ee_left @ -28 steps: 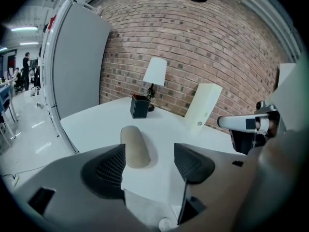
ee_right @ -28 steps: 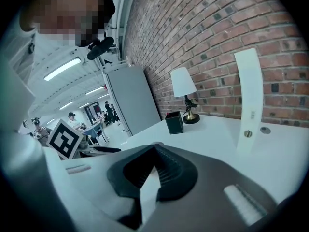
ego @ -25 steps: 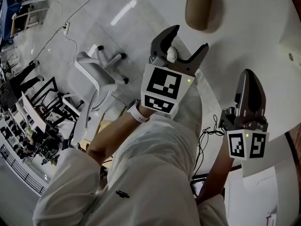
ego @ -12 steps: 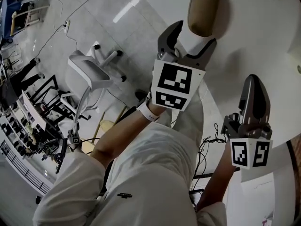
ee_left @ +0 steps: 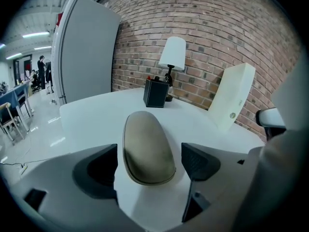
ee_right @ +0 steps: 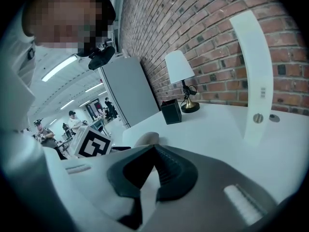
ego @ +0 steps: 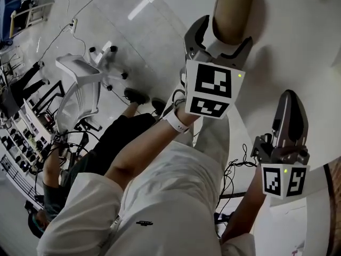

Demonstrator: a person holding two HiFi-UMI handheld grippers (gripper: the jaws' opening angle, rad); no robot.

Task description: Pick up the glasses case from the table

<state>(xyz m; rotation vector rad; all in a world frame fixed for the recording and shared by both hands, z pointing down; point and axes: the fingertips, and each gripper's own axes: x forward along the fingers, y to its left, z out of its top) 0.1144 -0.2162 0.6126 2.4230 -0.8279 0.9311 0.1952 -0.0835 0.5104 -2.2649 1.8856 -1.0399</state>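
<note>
The tan, oval glasses case (ego: 233, 12) lies flat on the white round table (ego: 298, 36). My left gripper (ego: 224, 33) hangs over the case's near end, one jaw on each side. In the left gripper view the case (ee_left: 147, 149) sits between the dark pads (ee_left: 199, 161) with a gap on both sides. The jaws of the left gripper (ee_left: 149, 161) are opening and nothing is gripped. My right gripper (ego: 290, 96) hovers at the table's near edge, to the right of the case, its jaws shut and empty. In the right gripper view the right gripper (ee_right: 153, 151) shows its pads meeting.
At the back of the table, by a brick wall, stand a white lamp (ee_left: 172, 57), a black box (ee_left: 156, 93) and a leaning white panel (ee_left: 231, 95). Left of the table, on the floor, are an office chair (ego: 80, 81) and a person in dark clothes (ego: 106, 137).
My left gripper moved forward and down to the case, and its jaws spread wider to straddle the near end. The right gripper sank a little.
</note>
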